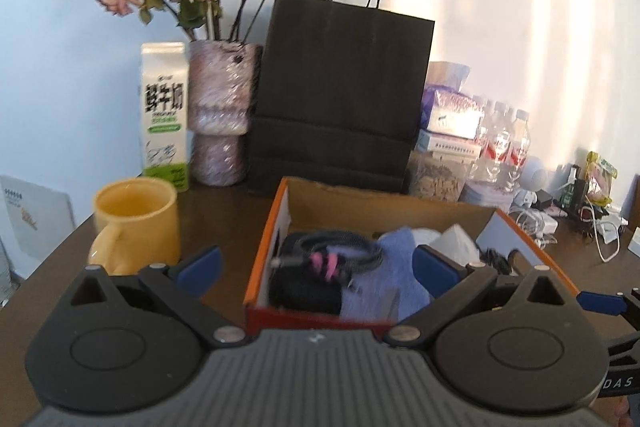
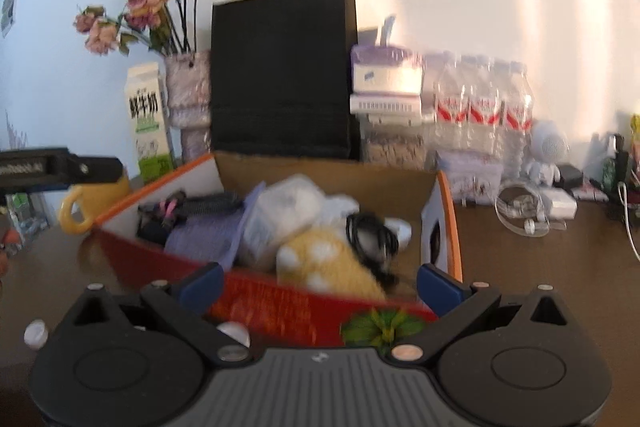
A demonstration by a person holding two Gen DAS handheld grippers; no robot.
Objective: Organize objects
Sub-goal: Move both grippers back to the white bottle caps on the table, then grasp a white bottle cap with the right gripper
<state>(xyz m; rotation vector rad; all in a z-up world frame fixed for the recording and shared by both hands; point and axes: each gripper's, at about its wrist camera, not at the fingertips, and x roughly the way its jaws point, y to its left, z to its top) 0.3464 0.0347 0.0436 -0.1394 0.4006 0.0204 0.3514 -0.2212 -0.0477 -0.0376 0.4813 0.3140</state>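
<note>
The landmark is the open orange-and-white cardboard box (image 1: pixel 266 267), which sits on the dark brown wooden table (image 1: pixel 216 211).

Left of the box stands a pale yellow ceramic mug (image 1: pixel 136 223), with a green-and-white milk carton (image 1: pixel 165 115) behind it. The left gripper (image 1: pixel 320 267) hovers over the box's near left corner, its blue-padded jaws spread wide and holding nothing. Swinging it left from here could knock the mug toward the carton.

Inside the box, from left to right, lie a black pouch with a coiled grey cable and pink tie (image 1: pixel 320 259), a folded lavender-blue cloth (image 1: pixel 394 267), a white crumpled plastic bag (image 2: pixel 288 215), a yellow white-spotted soft item (image 2: pixel 332 263) and a black coiled cord (image 2: pixel 370 235). The pile is loose, so a grab at one piece could snag a cable and drag its neighbours out.

The right gripper (image 2: pixel 320 285) hangs at the box's near red wall, jaws likewise wide and empty. A green leafy object (image 2: pixel 380 327) lies just in front of that wall, below the jaws; lowering blindly could crush it or shove the box backward into the tall black paper bag (image 2: pixel 282 67).
</note>
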